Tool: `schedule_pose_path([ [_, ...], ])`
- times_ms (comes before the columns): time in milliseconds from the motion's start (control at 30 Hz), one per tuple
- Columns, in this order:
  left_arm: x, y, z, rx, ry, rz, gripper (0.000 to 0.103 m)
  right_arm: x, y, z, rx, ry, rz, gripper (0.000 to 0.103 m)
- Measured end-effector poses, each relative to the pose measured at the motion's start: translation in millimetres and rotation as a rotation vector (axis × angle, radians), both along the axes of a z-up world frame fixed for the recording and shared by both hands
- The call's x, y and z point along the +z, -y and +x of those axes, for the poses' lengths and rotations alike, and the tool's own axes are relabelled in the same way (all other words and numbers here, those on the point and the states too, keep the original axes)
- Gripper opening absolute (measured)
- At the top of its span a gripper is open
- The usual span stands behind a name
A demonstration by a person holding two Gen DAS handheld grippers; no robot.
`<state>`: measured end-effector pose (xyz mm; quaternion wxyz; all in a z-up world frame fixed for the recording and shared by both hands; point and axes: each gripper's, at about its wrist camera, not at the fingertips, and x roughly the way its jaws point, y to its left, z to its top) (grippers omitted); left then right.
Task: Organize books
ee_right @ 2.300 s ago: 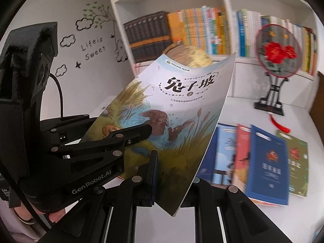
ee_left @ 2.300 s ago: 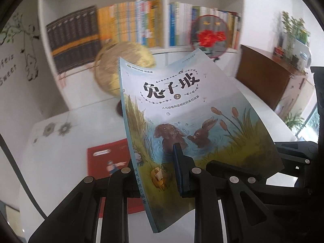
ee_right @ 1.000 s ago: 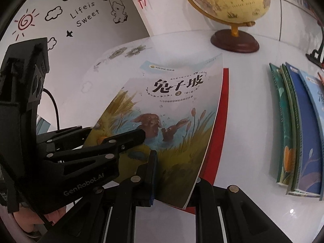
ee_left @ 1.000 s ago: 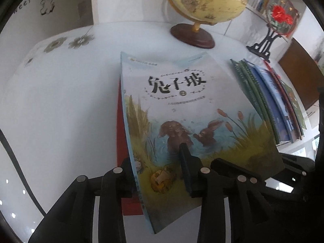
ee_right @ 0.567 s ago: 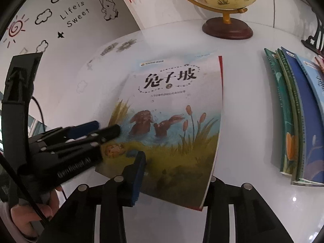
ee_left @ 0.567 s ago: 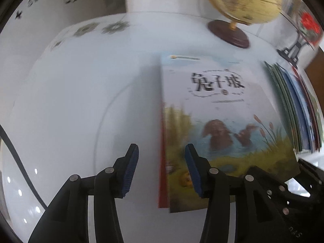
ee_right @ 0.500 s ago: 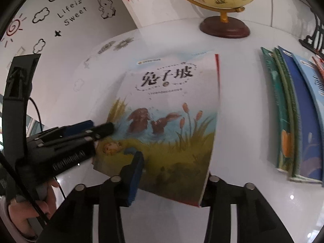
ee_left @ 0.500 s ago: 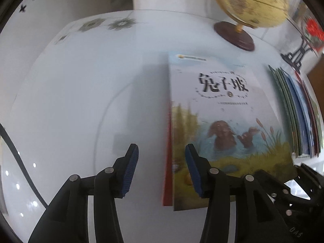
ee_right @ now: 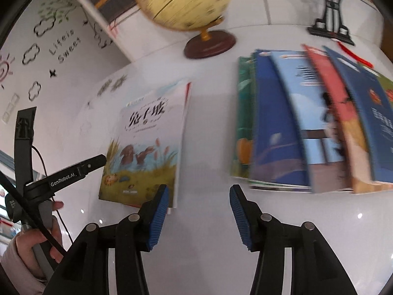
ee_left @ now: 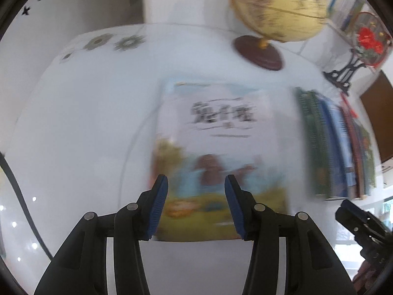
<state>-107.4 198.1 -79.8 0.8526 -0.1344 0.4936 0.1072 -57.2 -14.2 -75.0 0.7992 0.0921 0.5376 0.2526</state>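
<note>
1. The right claw (ee_right: 199, 217) had just let its jaws open. They stood partly apart with nothing between them, only bare white table (ee_right: 203, 250) below.
2. The left claw (ee_left: 195, 206) had also just opened partway. It held nothing and hung above the near edge of the rabbit book (ee_left: 221, 152).
3. The rabbit book (ee_right: 147, 147) lay flat on the table, on top of a red book (ee_right: 188, 88) whose edge peeked out along its right side. It sat just left of the right claw's left finger (ee_right: 157, 217).
4. To the right, well apart from that small pile, was a fanned row of books (ee_right: 307, 123). They overlapped like cards, and their near edges faced the right claw.
5. The next book to fetch was probably the green one (ee_right: 243, 123) on the left end of the row, since it was closest.
6. To do it well, the right claw should slide in low at the near edge and pinch just that one cover, not two.
7. The left claw should stay out of the way, then help steady the book.
8. The globe (ee_right: 183, 2) and the fan stand (ee_right: 331, 19) stood at the back, so lifts should stay near the front.
</note>
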Motion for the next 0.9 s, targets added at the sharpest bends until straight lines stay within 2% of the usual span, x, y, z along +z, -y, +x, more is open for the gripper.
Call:
schedule_pose_path([
  [167,23,53,20,-0.070,0.033,-0.049,0.046,15,57,6,-0.052,0.038,0.033,0.050],
  [233,28,78,30,-0.096,0.038,-0.055,0.046,18,85,9,-0.089,0.049,0.028,0.053],
  [400,34,140,55,-0.144,0.028,-0.080,0.046,18,166,21,-0.171,0.030,0.032,0.053],
  [533,39,180,68,-0.180,0.025,-0.070,0.046,15,220,32,-0.183,0.031,0.018,0.053],
  [733,43,227,87,-0.209,0.026,-0.087,0.046,8,265,48,-0.155,0.028,0.025,0.053],
  [900,35,257,102,-0.257,0.006,-0.203,0.046,-2,286,61,-0.127,0.008,0.072,0.053],
])
